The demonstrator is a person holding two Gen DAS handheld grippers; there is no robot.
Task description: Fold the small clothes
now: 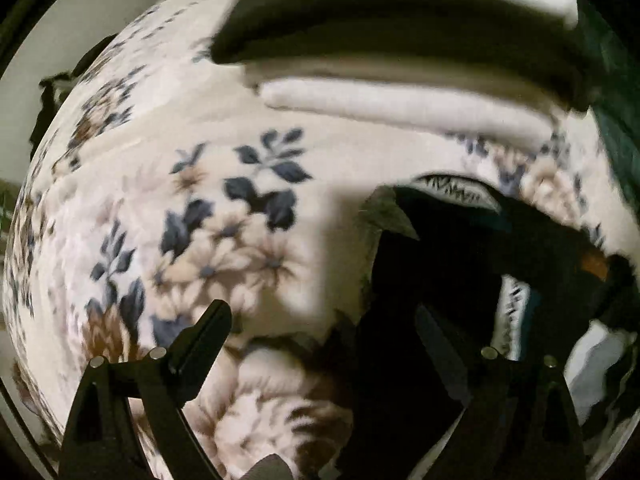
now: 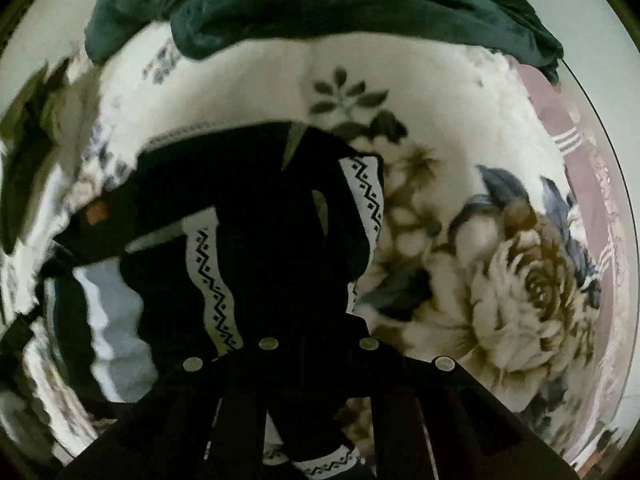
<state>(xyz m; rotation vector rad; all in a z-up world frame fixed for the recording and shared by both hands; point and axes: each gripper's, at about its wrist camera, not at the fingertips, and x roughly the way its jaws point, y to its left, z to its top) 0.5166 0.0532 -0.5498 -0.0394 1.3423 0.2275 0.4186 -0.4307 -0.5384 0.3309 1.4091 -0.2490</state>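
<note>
A black knit garment with white zigzag-patterned bands lies rumpled on a floral blanket, and by its uneven bunching the fold looks barely started; no clean crease or squared edge shows anywhere on it. The right gripper is down on the near part of this garment, its jaws drawn close together with dark fabric running up between them, so it appears to be pinching the cloth, though black on black makes the contact hard to confirm. The left gripper has its jaws spread wide apart and holds nothing; one finger stands over bare blanket, the other is lost against the same black garment at the right of that view. Beyond it sits a stack of folded cloths, pale and dark layers, which suggests some pieces are already done and set aside. A dark green fabric lies heaped at the far edge of the blanket, its kind unclear, possibly waiting its turn. A small orange patch shows on the garment. Both views are motion-blurred, the garment's sleeves or hems cannot be sorted out, and its near end is cut off by the right gripper body.
</note>
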